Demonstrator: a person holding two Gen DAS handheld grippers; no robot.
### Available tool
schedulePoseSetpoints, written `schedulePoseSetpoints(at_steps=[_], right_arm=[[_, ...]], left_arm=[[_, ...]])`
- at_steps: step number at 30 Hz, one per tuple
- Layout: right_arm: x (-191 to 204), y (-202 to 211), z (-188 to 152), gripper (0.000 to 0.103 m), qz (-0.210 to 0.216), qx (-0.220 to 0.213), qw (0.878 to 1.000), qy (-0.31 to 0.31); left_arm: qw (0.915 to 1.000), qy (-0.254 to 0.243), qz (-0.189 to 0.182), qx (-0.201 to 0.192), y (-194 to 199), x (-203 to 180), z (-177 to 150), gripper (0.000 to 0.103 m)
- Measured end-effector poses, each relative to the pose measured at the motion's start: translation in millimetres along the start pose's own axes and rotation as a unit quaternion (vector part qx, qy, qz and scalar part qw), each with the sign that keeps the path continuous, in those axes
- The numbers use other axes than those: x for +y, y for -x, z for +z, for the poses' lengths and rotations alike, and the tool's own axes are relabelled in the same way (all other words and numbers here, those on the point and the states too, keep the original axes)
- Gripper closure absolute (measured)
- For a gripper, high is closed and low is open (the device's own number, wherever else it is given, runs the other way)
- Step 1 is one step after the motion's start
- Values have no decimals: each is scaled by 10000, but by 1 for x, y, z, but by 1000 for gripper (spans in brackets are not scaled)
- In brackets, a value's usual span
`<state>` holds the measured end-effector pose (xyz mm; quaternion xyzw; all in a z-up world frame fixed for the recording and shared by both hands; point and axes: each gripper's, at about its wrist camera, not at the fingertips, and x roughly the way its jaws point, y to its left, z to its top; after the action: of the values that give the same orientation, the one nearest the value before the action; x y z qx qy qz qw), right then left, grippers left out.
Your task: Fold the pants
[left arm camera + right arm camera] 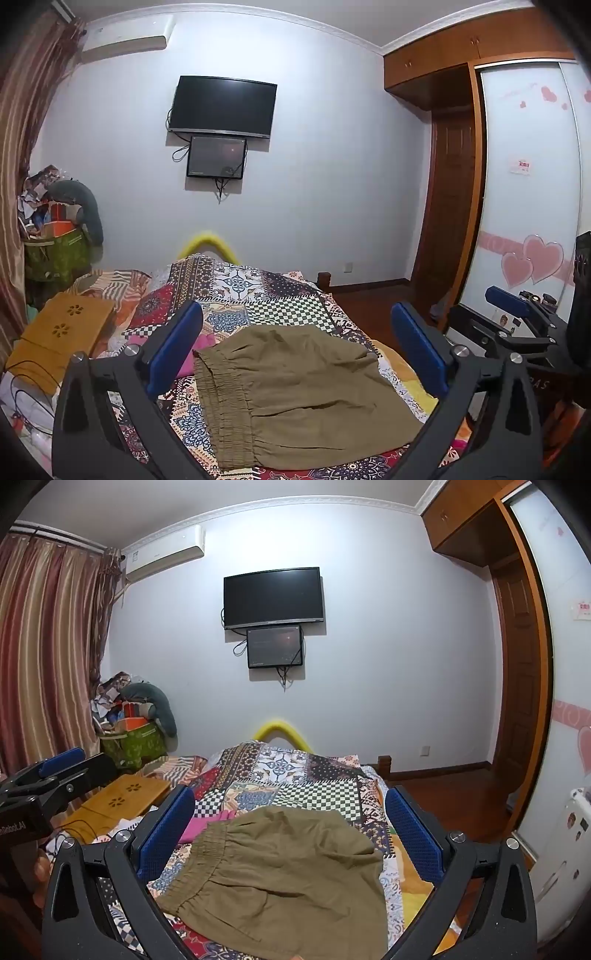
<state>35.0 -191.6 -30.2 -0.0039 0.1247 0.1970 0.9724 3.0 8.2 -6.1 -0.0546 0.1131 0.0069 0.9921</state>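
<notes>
Plainly nothing is gripped yet: both tools hover over the bed, tilted slightly downward, with their blue pads spread as wide as they go and only air between them. At the far left a wooden lap tray (122, 801) with flower-shaped cutouts rests on the bedding, well apart from the work. The left tool (295, 347) frames the olive-khaki pants (295, 391), which lie flat on the patchwork quilt (258, 295) near the middle of the bed; their gathered elastic waistband (221, 398) faces left, a ribbed, puckered band, while the rest of the cloth is a soft, matte weave with shallow creases. A strip of pink fabric (201, 829) peeks out just beside the waistband, half hidden, so I cannot tell what it is. The pants look already doubled into a squarish shape, probably spread flat so an edge can be pinched cleanly. The right tool (290, 827) sits level with its partner, seemingly lined up for a two-handed lift of the near edge. At the far right, the quilt's busy printed cotton drops off toward the wooden floor (443, 794).
</notes>
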Motion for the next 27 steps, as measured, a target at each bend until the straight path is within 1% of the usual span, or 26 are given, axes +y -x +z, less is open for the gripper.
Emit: schedulePoseSetpoints(at_steps=[27], right_arm=[[3,-3,-2,0,18,5,10000,-14]], left_arm=[[10000,-30,-33,6,0,-1,2,0]])
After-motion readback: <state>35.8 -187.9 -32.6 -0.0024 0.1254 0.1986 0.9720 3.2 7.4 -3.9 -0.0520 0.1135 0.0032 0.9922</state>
